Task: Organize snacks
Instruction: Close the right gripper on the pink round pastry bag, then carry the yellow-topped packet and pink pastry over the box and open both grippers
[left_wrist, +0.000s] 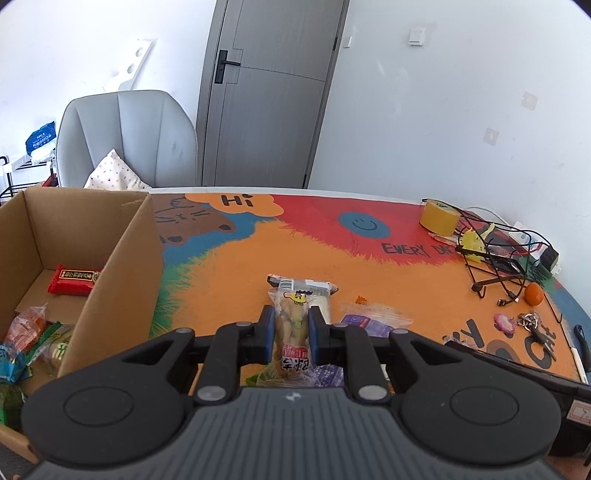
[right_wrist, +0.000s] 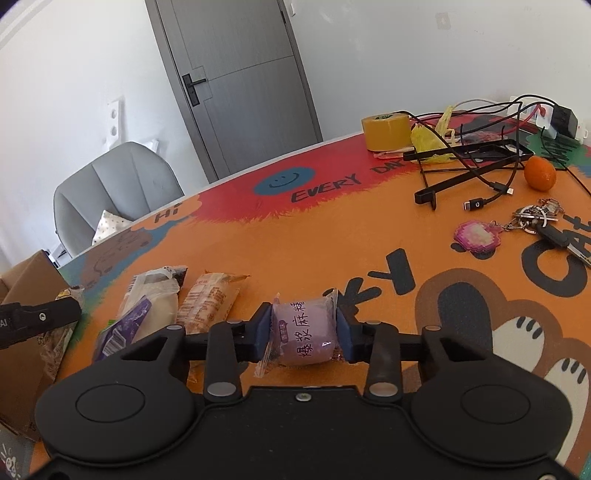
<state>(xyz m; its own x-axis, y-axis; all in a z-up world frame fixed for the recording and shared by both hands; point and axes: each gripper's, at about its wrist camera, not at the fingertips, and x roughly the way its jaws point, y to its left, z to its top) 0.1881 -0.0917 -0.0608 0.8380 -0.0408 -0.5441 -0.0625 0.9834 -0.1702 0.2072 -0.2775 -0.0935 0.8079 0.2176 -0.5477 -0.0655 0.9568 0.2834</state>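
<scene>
At the far left of the left wrist view a cardboard box (left_wrist: 110, 258) stood open on the table mat (left_wrist: 236, 266); a red wrapped bar (left_wrist: 72, 280) lay on its floor toward the back, and several more wrapped snacks (left_wrist: 27, 332) were heaped in its near corner. Just right of the box wall, the left gripper (left_wrist: 291, 334) was clamped tight on a clear packet of brownish snack (left_wrist: 291, 325), its blue pads (left_wrist: 268, 334) pressing both sides; the packet stood lengthwise between the jaws, lifted off the mat. Beyond it a pale wrapped snack (left_wrist: 317, 291) lay flat on the orange area, and a purple packet (left_wrist: 364, 323) lay just to its right.

In the right wrist view, the box corner (right_wrist: 33, 280) showed at the left edge; next came the pale snack (right_wrist: 155, 295) with the purple packet (right_wrist: 123, 328) overlapping its near end, then an orange-printed packet (right_wrist: 210, 302) just beside them. The right gripper (right_wrist: 303, 330) was closed on a round purple wrapped cake (right_wrist: 304, 332), pads touching both ends; whether it rested on the mat could not be told. Well apart at the right lay a roll of tape (right_wrist: 386, 131), tangled cables (right_wrist: 491, 155), an orange (right_wrist: 540, 173) and a bunch of keys (right_wrist: 535, 218).
</scene>
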